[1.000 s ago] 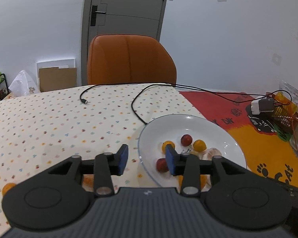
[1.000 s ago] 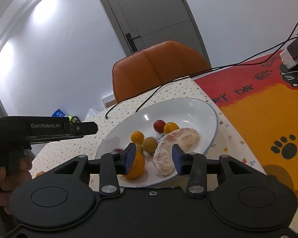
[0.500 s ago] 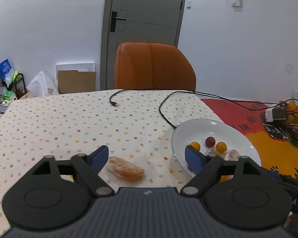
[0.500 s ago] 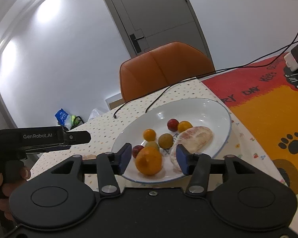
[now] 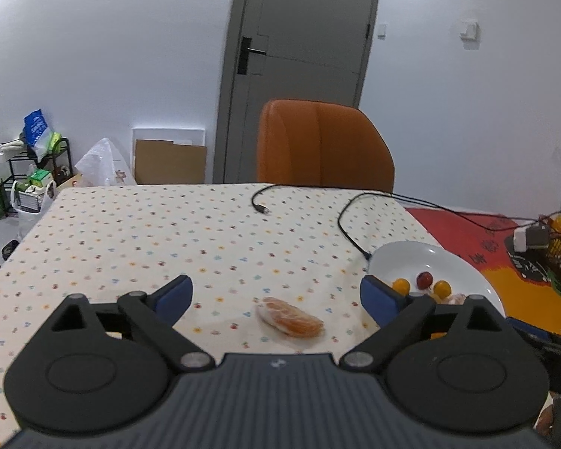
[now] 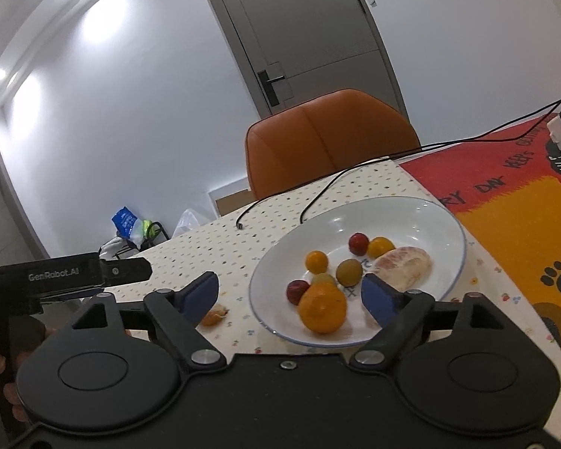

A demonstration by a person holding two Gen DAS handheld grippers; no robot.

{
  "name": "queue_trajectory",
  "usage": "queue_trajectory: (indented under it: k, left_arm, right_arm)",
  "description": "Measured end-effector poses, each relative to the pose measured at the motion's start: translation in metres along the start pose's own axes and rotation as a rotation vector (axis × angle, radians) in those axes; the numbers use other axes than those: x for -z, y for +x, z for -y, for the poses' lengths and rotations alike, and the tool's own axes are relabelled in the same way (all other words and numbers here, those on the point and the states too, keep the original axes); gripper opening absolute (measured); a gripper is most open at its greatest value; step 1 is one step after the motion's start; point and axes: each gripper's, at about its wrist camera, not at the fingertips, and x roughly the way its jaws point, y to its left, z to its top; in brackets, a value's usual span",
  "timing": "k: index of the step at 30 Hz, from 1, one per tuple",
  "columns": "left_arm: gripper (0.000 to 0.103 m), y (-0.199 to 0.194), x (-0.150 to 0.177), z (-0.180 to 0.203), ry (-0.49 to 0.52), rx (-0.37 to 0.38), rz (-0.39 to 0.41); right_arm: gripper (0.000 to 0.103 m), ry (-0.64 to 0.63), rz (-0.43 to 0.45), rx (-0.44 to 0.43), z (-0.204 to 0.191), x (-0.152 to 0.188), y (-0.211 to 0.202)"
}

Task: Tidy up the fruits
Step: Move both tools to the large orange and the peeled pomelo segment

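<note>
On the dotted surface (image 5: pixel 138 232), a peeled orange piece (image 5: pixel 290 321) is seen lying left of the white plate (image 6: pixel 445 224), where an orange (image 6: pixel 322 307) sits among small fruits. Both the left tool (image 5: pixel 276 295) and right tool (image 6: pixel 291 295) are opening wide, nothing gripped.

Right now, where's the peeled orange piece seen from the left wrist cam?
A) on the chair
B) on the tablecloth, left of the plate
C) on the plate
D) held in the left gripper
B: the orange piece lies on the tablecloth, left of the plate; the left gripper is opening, nothing touching it.
</note>
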Motion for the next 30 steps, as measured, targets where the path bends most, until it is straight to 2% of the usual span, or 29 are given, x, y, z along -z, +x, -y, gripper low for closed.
queue_trajectory:
  k: [5,12,30]
  left_arm:
    - [0.097,-0.009,-0.002,-0.017,-0.034,-0.016,0.016]
    - [0.097,-0.021,-0.004,-0.041,-0.059,-0.041,0.031]
    - [0.097,-0.014,0.013,-0.087,-0.128,-0.084,-0.002]
  right_arm:
    - [0.094,-0.018,0.005,-0.009,-0.012,-0.001,-0.002]
    - [0.103,-0.031,0.001,-0.018,-0.026,0.0,-0.003]
    - [0.103,-0.077,-0.048,-0.054,-0.057,0.006,0.015]
